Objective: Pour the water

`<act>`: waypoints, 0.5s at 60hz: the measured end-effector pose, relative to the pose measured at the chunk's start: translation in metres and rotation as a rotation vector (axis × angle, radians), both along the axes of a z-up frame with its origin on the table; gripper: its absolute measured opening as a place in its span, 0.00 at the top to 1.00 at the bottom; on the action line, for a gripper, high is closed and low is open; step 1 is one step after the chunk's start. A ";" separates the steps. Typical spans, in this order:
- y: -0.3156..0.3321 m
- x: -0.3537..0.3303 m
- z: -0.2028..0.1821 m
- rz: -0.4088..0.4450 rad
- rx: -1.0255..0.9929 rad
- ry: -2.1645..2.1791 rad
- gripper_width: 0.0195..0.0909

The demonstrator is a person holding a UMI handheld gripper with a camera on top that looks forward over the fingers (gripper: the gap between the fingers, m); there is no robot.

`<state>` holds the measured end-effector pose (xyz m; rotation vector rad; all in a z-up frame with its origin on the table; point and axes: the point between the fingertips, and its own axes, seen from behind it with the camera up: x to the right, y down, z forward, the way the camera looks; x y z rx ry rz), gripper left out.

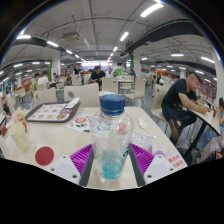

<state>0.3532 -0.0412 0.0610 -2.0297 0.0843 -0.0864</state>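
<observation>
Gripper (111,163) clamped on a clear plastic water bottle (111,140), one finger on each side, purple pads (82,157) pressed against its lower body. Bottle upright, blue cap (113,104) on, some water visible in the bottom part. Can't tell if its base is on the surface (60,140) or just above it.

Left of the fingers, on the pale surface: a small round red-topped thing (44,155), maybe a lid or a cup seen from above, can't tell which. Further left, a clear cup-like container (17,135) near the edge, too warped by the lens to read.

Beyond the bottle, left: a dark tray (52,111) with some items on it, contents unclear. Between tray and bottle, a crumpled white wrapper or napkin (80,123). Right of the bottle, a sheet of paper (143,124) lying flat.

Right side, a seated person in a dark top (180,100) leaning over a neighbouring table. Far end: more tables and chairs, several people sitting, looks like a canteen hall. Ceiling has rows of strip lights (124,36).
</observation>
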 end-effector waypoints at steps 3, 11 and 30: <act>0.006 -0.004 -0.003 0.007 0.003 0.004 0.46; 0.007 0.000 -0.003 -0.010 0.029 0.000 0.61; 0.015 -0.011 0.011 -0.014 -0.012 -0.197 0.68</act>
